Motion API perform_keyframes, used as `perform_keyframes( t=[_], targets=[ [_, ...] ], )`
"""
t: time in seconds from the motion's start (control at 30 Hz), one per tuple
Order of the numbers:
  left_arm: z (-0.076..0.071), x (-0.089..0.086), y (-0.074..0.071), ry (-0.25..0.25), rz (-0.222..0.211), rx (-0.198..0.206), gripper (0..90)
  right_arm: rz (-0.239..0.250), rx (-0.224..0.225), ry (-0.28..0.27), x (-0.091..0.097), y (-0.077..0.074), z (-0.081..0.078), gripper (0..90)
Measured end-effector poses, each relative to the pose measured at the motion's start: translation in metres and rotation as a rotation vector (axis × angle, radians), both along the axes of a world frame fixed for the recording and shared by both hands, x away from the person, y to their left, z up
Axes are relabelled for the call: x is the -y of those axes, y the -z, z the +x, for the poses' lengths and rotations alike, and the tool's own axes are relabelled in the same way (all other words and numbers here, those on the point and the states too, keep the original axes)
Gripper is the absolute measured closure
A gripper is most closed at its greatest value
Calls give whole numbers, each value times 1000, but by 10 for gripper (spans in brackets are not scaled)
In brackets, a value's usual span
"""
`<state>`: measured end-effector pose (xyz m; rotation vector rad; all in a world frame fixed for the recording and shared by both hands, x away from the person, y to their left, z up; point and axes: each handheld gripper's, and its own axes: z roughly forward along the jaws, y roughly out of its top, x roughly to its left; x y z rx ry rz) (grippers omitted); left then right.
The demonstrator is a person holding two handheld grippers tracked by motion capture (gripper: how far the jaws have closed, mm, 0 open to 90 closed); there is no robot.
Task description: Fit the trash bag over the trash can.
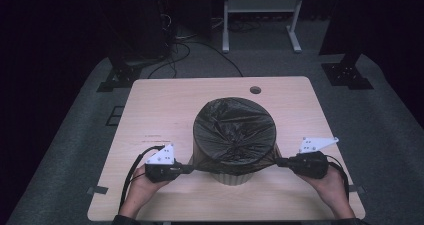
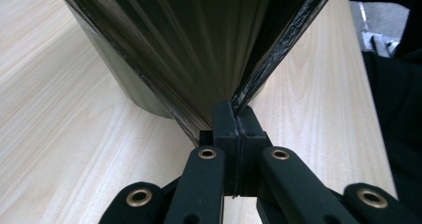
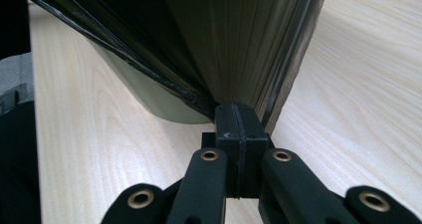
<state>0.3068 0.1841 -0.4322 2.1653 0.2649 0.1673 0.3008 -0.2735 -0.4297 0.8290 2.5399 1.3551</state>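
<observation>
You have a thin, glossy black plastic bin bag (image 1: 235, 130) draped over the top of a round, pale grey-green waste bin (image 1: 231, 177) that stands upright near the middle of the light wood-grain table (image 1: 160, 105), a little towards your edge of it. Your left gripper (image 1: 189, 169) sits on the table side of the bin to your left, and its jaws are pressed together on the bag's lower edge, with the film gathered into a tight pleated fan that runs up and away from the pads to the bin's rim; in the left gripper view the bag (image 2: 199, 45) spreads out directly ahead of the closed left gripper (image 2: 238, 118) and the bin's wall (image 2: 124, 79) shows beneath the stretched plastic. Your right gripper (image 1: 280, 161) mirrors this on the opposite side of the bin, its jaws likewise clamped on the bag's edge; in the right gripper view the taut film (image 3: 224, 40) rises straight from the right gripper (image 3: 238, 117), with the bin's curved wall (image 3: 159, 97) just behind and below it. Both grippers are level with the lower half of the bin, well apart from each other, with the bin between them and the bag pulled outward to both sides
</observation>
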Motion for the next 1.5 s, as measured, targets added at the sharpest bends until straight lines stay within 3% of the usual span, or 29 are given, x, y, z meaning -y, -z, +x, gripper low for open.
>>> perform_keyframes(
  t=[0.3, 0.4, 0.57, 0.67, 0.9, 1.17, 1.33, 1.4, 1.43, 1.5],
  targets=[
    [0, 5, 2, -31, 54, 36, 895, -15, -9, 11, -3, 5, 5, 900],
    [0, 6, 3, -39, 76, 61, 894, -31, 10, 8, -5, 5, 4, 900],
    [3, 11, 8, -40, 105, 69, 889, -43, 15, 8, -8, 9, 7, 900],
    [5, 13, 12, -42, 122, 56, 887, -50, 22, 9, -7, 10, 8, 900],
    [12, 12, 18, -47, 114, 17, 885, -44, 14, 35, -3, 15, 13, 900],
    [15, 17, 22, -40, 139, 10, 885, -39, -1, 14, -8, 20, 18, 900],
    [17, 16, 23, -30, 132, -14, 885, -38, -9, 8, -10, 22, 20, 900],
    [17, 15, 23, -28, 110, -35, 849, -31, -13, 10, -9, 22, 20, 896],
    [17, 13, 23, -36, 95, -44, 784, -37, -9, 14, -9, 21, 20, 850],
    [16, 10, 23, -41, 59, -73, 630, -81, -14, 30, -9, 21, 20, 642]
  ],
)
